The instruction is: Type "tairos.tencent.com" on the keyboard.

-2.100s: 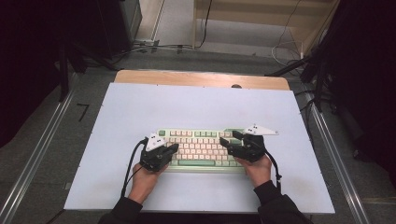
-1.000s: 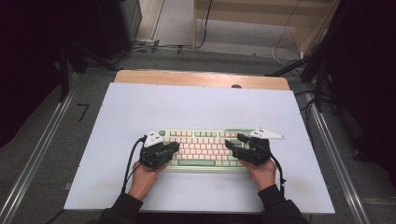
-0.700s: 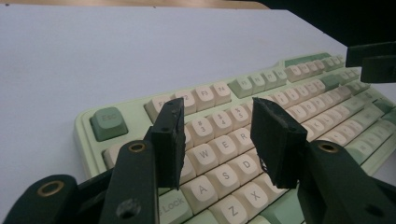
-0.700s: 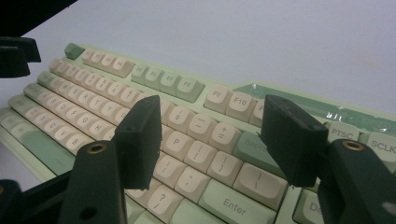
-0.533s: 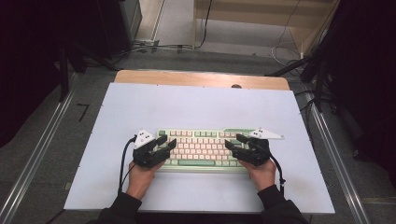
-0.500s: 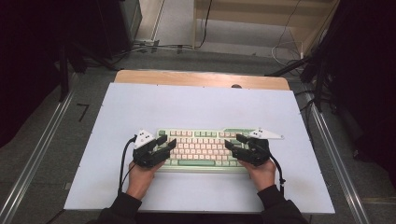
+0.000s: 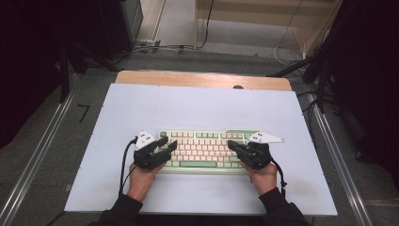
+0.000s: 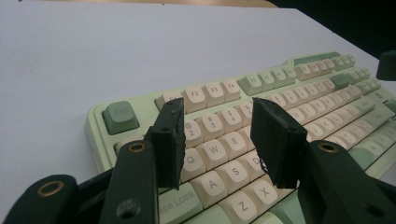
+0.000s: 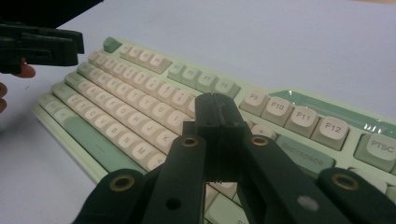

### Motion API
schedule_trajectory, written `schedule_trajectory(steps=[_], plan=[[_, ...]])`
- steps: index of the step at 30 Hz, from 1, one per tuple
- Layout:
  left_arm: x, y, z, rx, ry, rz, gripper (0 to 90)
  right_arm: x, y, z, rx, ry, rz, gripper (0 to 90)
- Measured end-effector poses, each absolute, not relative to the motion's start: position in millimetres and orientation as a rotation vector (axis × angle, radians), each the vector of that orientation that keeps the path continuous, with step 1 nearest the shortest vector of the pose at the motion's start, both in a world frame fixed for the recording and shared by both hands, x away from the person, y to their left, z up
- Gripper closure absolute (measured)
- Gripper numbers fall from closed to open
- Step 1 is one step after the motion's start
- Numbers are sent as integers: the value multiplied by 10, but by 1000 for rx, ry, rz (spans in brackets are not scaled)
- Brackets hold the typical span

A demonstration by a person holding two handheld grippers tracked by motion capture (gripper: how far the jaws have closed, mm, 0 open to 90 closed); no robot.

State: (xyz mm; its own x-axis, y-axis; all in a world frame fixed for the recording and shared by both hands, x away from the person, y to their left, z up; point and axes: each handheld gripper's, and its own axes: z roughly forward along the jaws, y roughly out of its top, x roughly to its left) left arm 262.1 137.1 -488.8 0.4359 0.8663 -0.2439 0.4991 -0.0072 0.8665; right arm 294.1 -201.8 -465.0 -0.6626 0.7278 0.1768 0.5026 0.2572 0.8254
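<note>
The wide white table mat (image 7: 197,108) carries a pale green plastic keyboard with cream keycaps (image 7: 207,148) at its near middle: rigid, probably fairly weighty, best gripped by its short end edges, not loose keycaps. The left gripper (image 8: 219,135) hovers with jaws apart over the left-end keys; the right gripper (image 9: 218,108), jaws pressed together on nothing, sits above the right-hand keys.

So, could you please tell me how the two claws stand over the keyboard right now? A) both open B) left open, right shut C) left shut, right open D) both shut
B: the left claw shows a clear gap between its jaws above the keyboard, while the right claw has its jaws pressed together.
</note>
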Motion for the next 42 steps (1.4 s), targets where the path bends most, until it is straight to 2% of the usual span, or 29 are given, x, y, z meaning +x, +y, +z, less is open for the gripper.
schedule_trajectory(steps=[3, 8, 11, 24, 42], plan=[[2624, 1374, -4892, 1661, 1207, 446, 530, 2905, -1998, -4638, 1129, 2306, 1355, 879], [2625, 1371, -4883, 1660, 1219, 475, 362, 2880, -1976, -4654, 1120, 2338, 1333, 878], [2624, 1381, -4876, 1652, 1233, 500, 312, 2861, -1952, -4666, 1103, 2363, 1323, 878], [2627, 1405, -4883, 1654, 1247, 508, 316, 2841, -1780, -4815, 1062, 2486, 1209, 878], [2628, 1384, -4892, 1668, 1242, 505, 329, 2865, -1758, -4900, 1055, 2518, 1154, 878]])
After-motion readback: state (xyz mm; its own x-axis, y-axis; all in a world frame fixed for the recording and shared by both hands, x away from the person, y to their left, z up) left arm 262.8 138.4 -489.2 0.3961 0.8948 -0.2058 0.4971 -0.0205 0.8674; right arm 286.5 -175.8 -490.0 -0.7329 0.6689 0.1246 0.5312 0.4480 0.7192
